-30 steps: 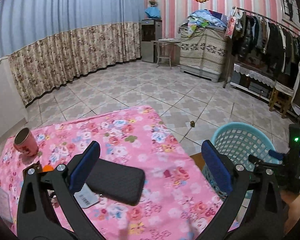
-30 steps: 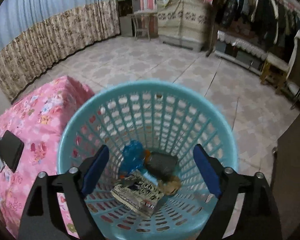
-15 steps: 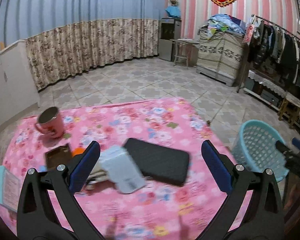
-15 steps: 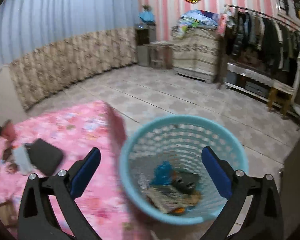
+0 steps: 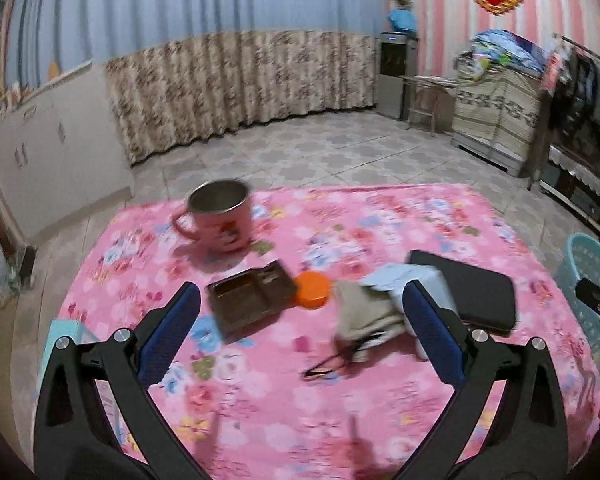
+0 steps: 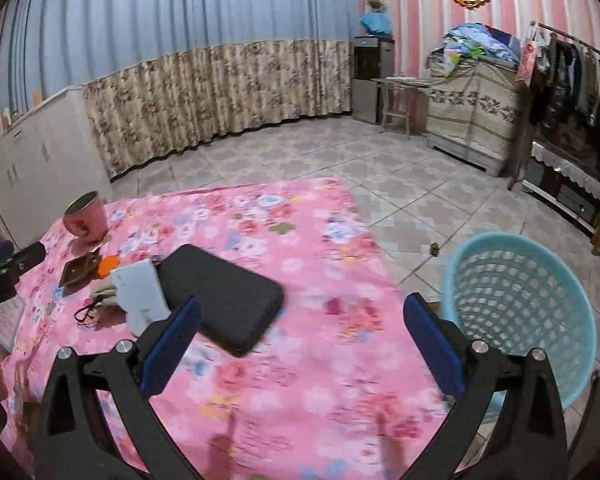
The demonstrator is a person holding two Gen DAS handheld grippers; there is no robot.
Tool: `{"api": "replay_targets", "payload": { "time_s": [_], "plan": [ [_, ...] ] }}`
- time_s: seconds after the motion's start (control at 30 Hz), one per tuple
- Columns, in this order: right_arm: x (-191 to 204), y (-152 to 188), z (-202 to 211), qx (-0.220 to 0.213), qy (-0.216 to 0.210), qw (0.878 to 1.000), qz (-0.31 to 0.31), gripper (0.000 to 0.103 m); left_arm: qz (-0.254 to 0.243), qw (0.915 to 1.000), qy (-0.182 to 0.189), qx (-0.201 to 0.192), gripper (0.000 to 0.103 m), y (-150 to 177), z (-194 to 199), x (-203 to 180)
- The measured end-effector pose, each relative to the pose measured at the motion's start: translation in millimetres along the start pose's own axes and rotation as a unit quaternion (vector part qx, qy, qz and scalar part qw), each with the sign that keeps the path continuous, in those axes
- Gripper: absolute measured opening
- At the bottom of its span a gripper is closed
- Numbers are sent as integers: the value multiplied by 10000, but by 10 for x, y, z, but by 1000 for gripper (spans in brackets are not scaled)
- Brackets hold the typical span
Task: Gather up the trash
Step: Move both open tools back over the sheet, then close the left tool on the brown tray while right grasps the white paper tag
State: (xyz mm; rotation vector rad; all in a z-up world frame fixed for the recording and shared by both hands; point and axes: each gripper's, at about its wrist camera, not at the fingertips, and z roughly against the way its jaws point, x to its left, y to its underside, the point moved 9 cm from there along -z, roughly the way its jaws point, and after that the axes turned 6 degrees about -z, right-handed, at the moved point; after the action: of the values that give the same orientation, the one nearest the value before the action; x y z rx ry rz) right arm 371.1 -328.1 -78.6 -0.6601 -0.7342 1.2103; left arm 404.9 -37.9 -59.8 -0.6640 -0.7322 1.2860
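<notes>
My left gripper stands over the pink floral tablecloth with its blue-padded jaws spread wide and nothing between them. My right gripper has just finished opening; its jaws are spread to full width over the same cloth, and they hold nothing.

Items on the tablecloth, as seen from the left wrist view:
- A pink mug with a metal interior stands upright near the far left edge.
- A brown compartment tray lies nearer to me than the mug.
- An orange round lid touches the right corner of the tray.
- A beige crumpled pouch lies just right of the lid, with a dark cord trailing from it toward me.
- A pale blue-white packet lies partly on the pouch, partly hidden behind my right-side finger.
- A black flat case lies at the right, with the packet against its left end.

The teal plastic basket stands on the tiled floor just beside the right edge of the table. From the right wrist view only its rim and lattice wall show; its contents cannot be determined. Both views are motion-blurred, so fine detail on the small items cannot be read.
</notes>
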Motion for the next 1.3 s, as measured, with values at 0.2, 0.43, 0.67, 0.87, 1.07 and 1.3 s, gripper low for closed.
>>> {"api": "replay_targets", "payload": {
  "time_s": [0.2,0.43,0.67,0.87,1.07,1.3],
  "plan": [
    [357,46,-177,170,-184,9995,211,99,86,9993,-203,301,98,156,-218,410],
    [729,147,-323,290,-102,9954,905,99,210,9984,-62,524,98,302,-466,582],
    [685,91,-421,333,-88,9966,743,99,27,9963,175,841,96,429,-764,446],
    [659,125,-534,580,-276,9972,385,99,-26,9949,427,912,80,416,-902,341],
    [669,140,-595,648,-335,9970,259,99,-462,9926,480,1014,62,426,-971,151],
    [718,166,-618,713,-427,9962,250,99,-484,9896,660,1187,27,509,-1075,154]
  ]
}}
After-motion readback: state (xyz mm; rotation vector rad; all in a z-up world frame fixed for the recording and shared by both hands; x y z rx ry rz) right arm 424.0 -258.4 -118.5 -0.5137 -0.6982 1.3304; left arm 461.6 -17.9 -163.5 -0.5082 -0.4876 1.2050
